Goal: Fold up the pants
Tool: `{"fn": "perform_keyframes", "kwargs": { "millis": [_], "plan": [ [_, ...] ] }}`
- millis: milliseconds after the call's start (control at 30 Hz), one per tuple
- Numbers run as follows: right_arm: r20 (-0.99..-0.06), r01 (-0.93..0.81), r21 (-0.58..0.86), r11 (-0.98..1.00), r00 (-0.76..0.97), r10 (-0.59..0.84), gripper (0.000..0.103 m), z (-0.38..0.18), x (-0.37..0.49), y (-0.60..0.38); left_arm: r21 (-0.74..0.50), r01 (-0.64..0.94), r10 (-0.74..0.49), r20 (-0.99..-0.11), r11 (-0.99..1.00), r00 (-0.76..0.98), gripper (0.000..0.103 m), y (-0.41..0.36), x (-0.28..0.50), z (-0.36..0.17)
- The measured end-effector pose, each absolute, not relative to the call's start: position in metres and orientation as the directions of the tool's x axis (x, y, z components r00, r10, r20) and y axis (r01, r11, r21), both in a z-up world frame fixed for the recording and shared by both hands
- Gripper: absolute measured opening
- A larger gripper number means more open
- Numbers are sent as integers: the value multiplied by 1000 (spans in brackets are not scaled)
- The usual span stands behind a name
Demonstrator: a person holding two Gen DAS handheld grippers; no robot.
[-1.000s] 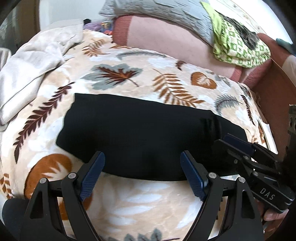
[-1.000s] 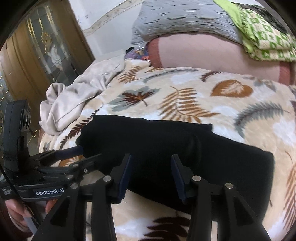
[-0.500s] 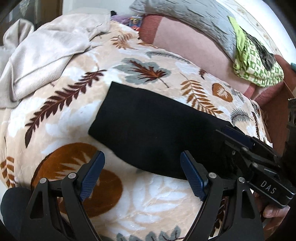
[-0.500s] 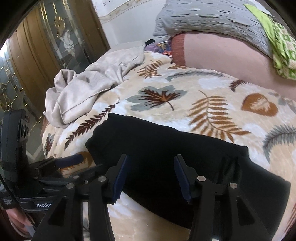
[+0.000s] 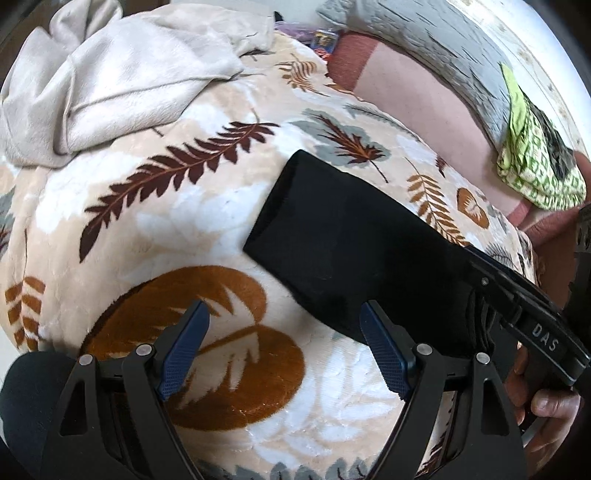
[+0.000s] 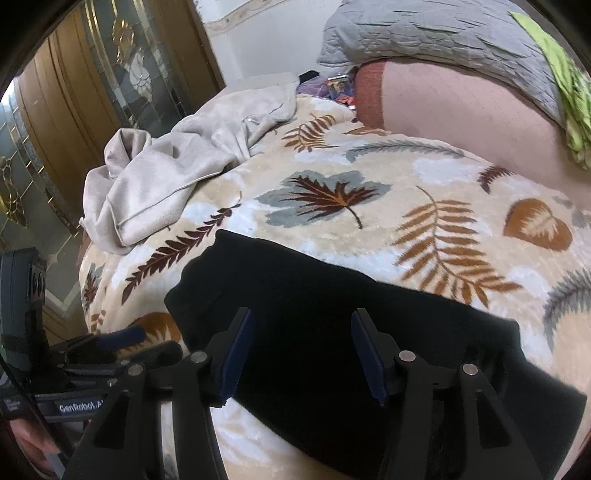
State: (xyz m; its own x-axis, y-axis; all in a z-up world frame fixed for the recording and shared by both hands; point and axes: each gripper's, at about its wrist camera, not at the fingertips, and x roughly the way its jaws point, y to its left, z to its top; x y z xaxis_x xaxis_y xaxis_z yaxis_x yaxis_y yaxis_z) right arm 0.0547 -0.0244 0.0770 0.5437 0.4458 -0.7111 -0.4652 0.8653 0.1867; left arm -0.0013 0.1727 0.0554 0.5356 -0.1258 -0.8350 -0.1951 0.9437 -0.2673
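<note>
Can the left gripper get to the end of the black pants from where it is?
Probably yes. The left gripper is open, over the leaf blanket, just beside the near end of the black pants. Nothing lies between them. The right gripper hangs further along the pants, out of the way.

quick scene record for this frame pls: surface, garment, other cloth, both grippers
surface: leaf-print blanket
garment: black pants, lying flat in a long folded strip
other cloth: beige garment, crumpled at the blanket's far edge, apart from the pants
bedding behind: grey quilt on a pink pillow
left gripper: open, over bare blanket beside the pants' end, nothing between the fingers
right gripper: open, jaws just opening, above the pants, no cloth pinched
</note>
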Motion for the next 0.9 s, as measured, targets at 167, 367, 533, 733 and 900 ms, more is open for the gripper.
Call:
{"fn": "perform_keyframes", "kwargs": {
  "millis": [167, 367, 533, 733, 900],
  "plan": [
    [-731, -515, 141, 845, 521, 439, 60, 74, 76, -6, -315, -234, -160, -845, 920, 509, 84, 176, 4, 42],
    [-769, -572, 98, 814, 475, 427, 62, 64, 106, 17, -320, -223, -162, -835, 921, 526, 88, 167, 9, 40],
    [-783, -633, 108, 766, 421, 458, 65, 55, 125, 40, -354, -215, -188, -815, 910, 548, 101, 165, 16, 36],
    [-802, -694, 100, 713, 368, 471, 73, 43, 140, 67, -349, -210, -178, -806, 913, 565, 103, 164, 24, 34],
    [-817, -709, 142, 690, 310, 486, 46, 33, 143, 79, -359, -196, -172, -771, 913, 613, 94, 166, 26, 33]
  ]
}}
